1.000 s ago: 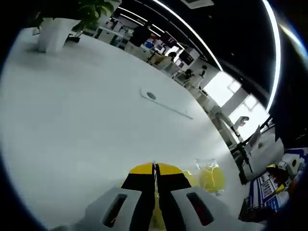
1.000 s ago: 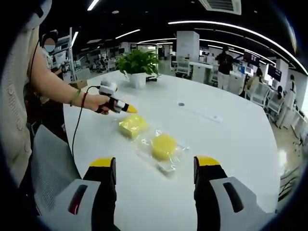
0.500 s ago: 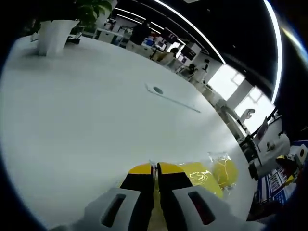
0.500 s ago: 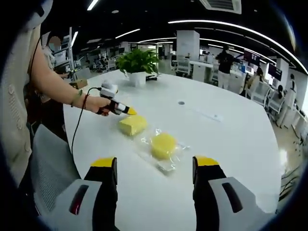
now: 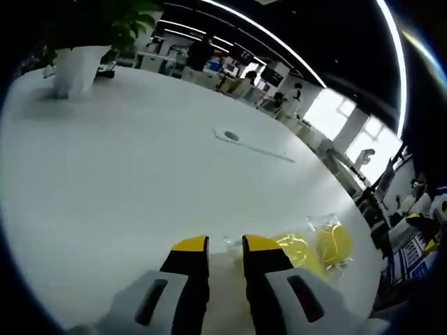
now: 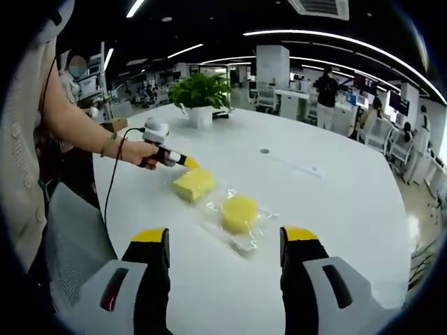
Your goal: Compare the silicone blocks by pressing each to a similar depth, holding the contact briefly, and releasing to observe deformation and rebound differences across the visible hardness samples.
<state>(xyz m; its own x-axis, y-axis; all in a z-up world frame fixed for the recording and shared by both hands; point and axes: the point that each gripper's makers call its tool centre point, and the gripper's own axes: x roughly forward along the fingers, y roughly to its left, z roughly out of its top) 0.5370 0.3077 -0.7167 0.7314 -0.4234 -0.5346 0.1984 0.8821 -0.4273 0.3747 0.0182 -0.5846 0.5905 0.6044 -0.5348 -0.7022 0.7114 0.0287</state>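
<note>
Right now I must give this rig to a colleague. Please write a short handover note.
Left gripper: jaws slightly apart, empty, tips by the square yellow block.
Right gripper: open, empty, hovering short of the round yellow block.
Both blocks lie in clear wrap on the white table, side by side.
Done: cannot tell which presses are finished.
Left: press, hold and release each block, then compare rebound.

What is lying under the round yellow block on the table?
The round yellow block sits in a clear plastic wrapper that spreads out on the white table. Whatever lies directly beneath the block is covered.
</note>
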